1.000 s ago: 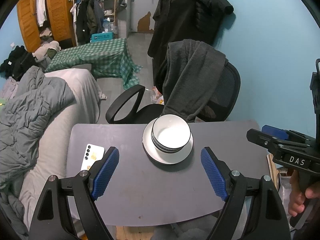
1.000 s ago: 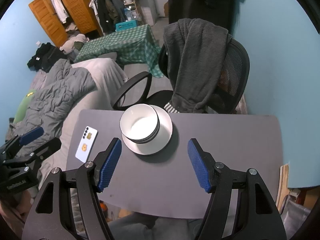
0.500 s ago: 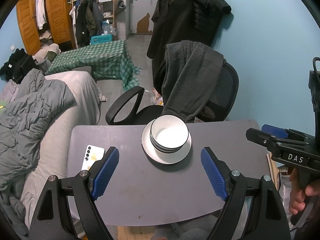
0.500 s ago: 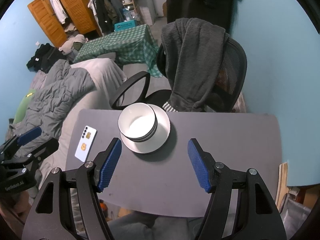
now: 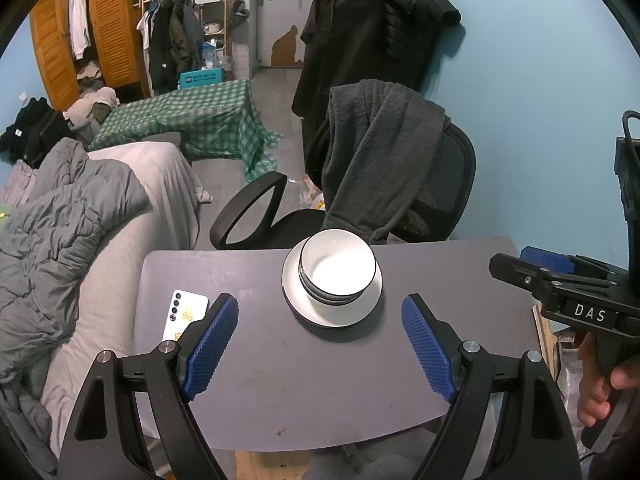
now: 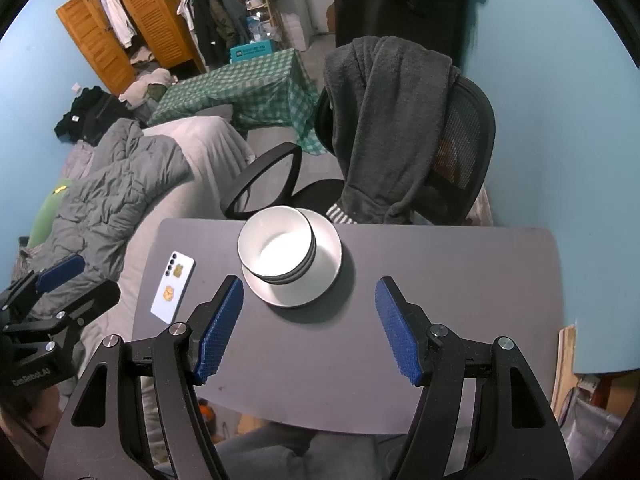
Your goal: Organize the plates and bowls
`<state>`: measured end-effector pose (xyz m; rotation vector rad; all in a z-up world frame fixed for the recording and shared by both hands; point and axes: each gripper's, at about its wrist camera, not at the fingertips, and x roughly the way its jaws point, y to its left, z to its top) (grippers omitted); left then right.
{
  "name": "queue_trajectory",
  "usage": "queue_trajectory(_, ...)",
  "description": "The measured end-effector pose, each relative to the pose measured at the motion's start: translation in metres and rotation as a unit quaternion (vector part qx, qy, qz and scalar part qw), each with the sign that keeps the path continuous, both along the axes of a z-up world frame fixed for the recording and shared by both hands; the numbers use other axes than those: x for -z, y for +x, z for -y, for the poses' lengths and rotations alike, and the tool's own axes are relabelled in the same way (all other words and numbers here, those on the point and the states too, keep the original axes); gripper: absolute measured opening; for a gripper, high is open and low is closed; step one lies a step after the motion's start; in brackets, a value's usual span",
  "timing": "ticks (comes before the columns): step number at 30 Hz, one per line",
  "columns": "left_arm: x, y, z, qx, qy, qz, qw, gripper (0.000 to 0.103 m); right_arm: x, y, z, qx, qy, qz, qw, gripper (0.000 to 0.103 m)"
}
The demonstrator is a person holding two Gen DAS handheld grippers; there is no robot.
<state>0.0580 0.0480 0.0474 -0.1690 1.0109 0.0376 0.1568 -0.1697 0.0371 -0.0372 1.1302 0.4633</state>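
The left gripper holds its 2 blue-padded fingers spread wide with nothing between them, hovering above the grey rounded tabletop. The right gripper likewise has its blue-padded fingers spread and empty over the same tabletop. At 12 o'clock from both pairs of fingers sits a stack of white black-rimmed bowls nested on a white round plate, near the far edge of the tabletop. At 9 o'clock from the stack, a white smartphone lies face down by the tabletop's left edge. Beyond the stack, at 12 o'clock, stands a black mesh office chair with a dark grey fleece garment draped over its back. At 3 o'clock in the left wrist view, a hand grips the right gripper's handle.
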Motion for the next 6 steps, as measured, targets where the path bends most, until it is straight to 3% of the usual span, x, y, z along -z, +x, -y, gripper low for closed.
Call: queue_trajectory(6,-0.0034,0.0024,-0.0006,0.004,0.008,0.003,1.0000,0.085,0.0002,-0.0004,0.0002,-0.001,0.000,0.000,1.000,0.068)
